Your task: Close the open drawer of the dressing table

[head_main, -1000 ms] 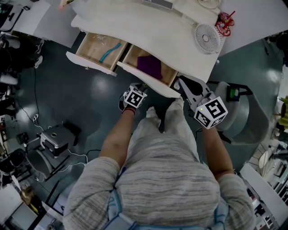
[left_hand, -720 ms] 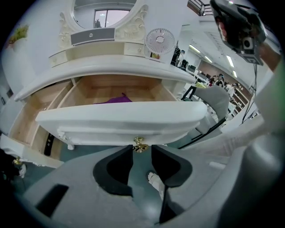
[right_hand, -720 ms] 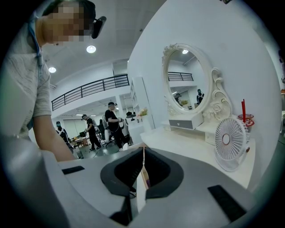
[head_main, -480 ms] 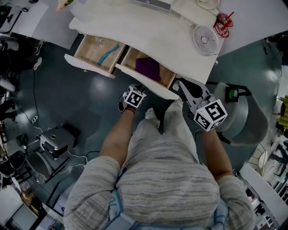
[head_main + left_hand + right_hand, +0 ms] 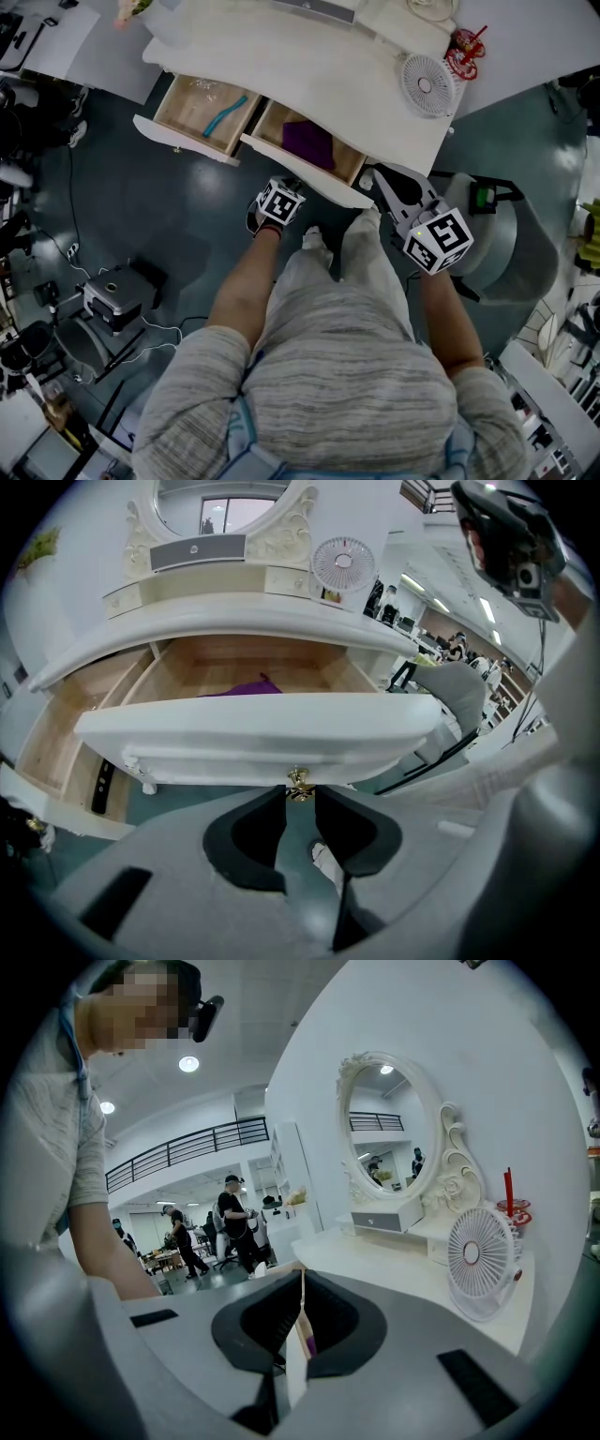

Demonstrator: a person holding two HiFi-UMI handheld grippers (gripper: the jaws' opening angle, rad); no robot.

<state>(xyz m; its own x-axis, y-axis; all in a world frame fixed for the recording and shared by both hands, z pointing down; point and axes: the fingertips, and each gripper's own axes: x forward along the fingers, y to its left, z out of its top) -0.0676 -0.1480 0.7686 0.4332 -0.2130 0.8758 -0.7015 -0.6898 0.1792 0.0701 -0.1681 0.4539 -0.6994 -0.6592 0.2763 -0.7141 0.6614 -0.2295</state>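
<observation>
1. Only the head view gives the whole layout. Under the front edge of the white dressing table [image 5: 319, 66], two drawers stand pulled out side by side. The drawer [image 5: 328, 181] holds a purple cloth [image 5: 309, 141], and the second drawer [image 5: 192, 98] holds a teal strip [image 5: 228, 111].
2. The head view hides the left tool's tips under its marker cube, but the left gripper view shows them. The left gripper [image 5: 300, 797] has just been closing. Its jaws stand a little apart on either side of the small gold knob [image 5: 300, 781] low on the middle of the drawer's front panel. The tips appear to press on the knob, though the contact is small in frame.
3. The right gripper view shows no drawer front. It looks across the tabletop at the oval mirror [image 5: 389, 1138], the white fan [image 5: 480, 1262], a red cup [image 5: 511, 1211] and people [image 5: 234, 1227] in the hall behind. The right gripper [image 5: 302, 1275] has its jaws together at the tips, with nothing between them. In the head view it sits at the table's front edge, just right of the drawer.
4. The drawer's front panel has its long axis parallel to the table edge. That runs from upper left to lower right in the head view and crosswise in the left gripper view. The drawer projects toward the person, with its knob facing the left gripper.
</observation>
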